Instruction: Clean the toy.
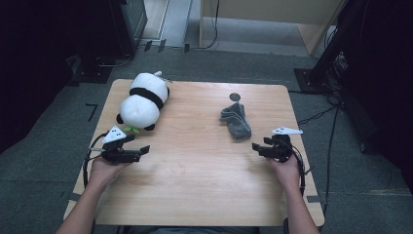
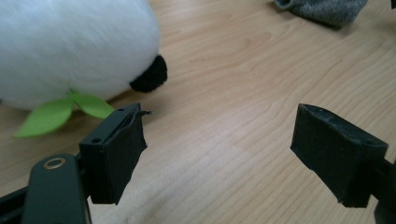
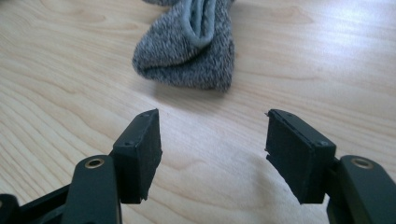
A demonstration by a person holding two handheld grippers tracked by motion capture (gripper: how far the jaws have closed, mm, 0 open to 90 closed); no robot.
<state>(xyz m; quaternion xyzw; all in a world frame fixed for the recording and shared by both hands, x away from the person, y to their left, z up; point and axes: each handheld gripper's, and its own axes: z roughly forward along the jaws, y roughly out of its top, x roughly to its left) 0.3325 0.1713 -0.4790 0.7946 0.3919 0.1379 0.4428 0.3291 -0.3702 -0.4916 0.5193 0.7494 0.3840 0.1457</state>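
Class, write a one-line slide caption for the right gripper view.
Open right gripper faces a folded grey sock lying on the wooden table.

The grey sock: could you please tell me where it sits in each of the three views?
High view: grey sock right of centre on the table.
Left gripper view: top right edge.
Right gripper view: top centre, ahead of the jaws.
Shared landmark: the wooden table.

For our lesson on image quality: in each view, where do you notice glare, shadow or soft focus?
High view: pale glare on the light wooden table. Left gripper view: the white plush panda looks soft and bright. Right gripper view: the folded grey knitted sock casts a soft shadow; glare at the tabletop's top right.
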